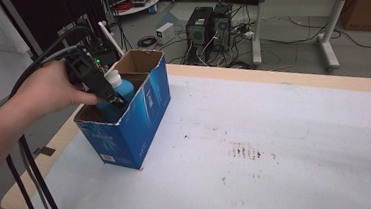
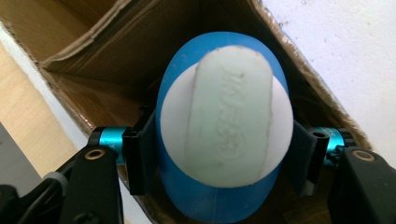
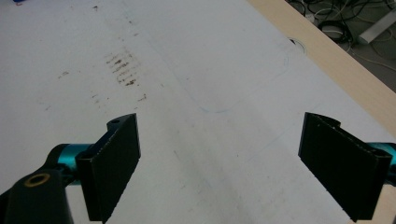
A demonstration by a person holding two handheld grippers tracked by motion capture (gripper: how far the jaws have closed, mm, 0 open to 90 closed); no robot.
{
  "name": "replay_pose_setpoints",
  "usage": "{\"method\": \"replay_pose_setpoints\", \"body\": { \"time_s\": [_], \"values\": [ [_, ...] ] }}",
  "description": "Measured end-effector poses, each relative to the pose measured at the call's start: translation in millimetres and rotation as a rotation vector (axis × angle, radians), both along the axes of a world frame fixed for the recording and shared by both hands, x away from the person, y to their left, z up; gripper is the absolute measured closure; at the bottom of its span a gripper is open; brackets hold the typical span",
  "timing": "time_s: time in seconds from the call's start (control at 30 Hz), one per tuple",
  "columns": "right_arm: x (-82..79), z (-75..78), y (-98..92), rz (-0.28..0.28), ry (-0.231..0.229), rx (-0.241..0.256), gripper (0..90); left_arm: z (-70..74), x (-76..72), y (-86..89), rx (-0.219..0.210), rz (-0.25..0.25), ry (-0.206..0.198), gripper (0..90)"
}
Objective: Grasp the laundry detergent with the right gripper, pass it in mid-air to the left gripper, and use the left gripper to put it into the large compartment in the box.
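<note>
- Left tool (image 2: 224,158): jaws clamped on the blue bottle (image 2: 224,121), one on either side just below its white cap (image 2: 229,116).
- Bottle stands upright inside the near compartment of the blue carton (image 1: 140,123); long axis runs straight along the tool's line of sight.
- Carton walls and the cardboard divider (image 2: 93,42) close in around the tool.
- Right tool (image 3: 233,163): jaws wide apart, empty, over bare desk (image 3: 210,60), well apart from the carton.

Blue white-capped bottle (image 2: 224,126) inside box (image 1: 141,113)
</note>
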State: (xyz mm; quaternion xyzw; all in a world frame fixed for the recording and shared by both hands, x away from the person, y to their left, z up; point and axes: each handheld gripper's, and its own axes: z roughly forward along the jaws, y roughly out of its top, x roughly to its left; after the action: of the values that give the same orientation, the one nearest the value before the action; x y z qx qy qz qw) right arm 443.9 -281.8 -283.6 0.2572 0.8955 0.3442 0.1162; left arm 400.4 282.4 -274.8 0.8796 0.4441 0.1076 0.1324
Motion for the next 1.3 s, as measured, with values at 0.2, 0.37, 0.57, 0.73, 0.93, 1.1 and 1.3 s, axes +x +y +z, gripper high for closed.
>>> {"method": "replay_pose_setpoints", "body": {
  "time_s": [0.2,0.37,0.57,0.73,0.93,1.1,1.3],
  "values": [
    [0.5,-1.2,-0.2,-0.005,0.004,-0.005,12.1,-6.5,0.7,-0.8,0.015,-0.017,0.005,38.0],
    [1.2,-1.5,-0.4,-0.003,0.003,-0.003,12.1,-7.6,1.7,-0.4,0.01,-0.022,0.004,37.9],
    [1.1,-1.3,-1.2,-0.007,0.003,-0.007,12.1,-8.0,4.1,1.0,0.005,-0.023,0.009,37.7],
    [0.1,-0.8,-2.3,-0.011,0.002,-0.004,12.1,-7.9,3.5,2.0,0.004,-0.021,0.015,37.6],
    [-0.7,-0.5,-2.4,-0.012,0.002,-0.005,12.1,-7.7,3.7,1.4,0.009,-0.022,0.018,37.6],
    [-1.3,0.0,-3.7,-0.011,0.002,-0.008,12.1,-7.8,4.0,1.7,0.005,-0.023,0.019,37.5],
    [-1.7,-0.1,-3.9,-0.014,0.004,-0.009,12.1,-7.7,4.6,1.8,0.008,-0.022,0.022,37.5]
  ]
}}
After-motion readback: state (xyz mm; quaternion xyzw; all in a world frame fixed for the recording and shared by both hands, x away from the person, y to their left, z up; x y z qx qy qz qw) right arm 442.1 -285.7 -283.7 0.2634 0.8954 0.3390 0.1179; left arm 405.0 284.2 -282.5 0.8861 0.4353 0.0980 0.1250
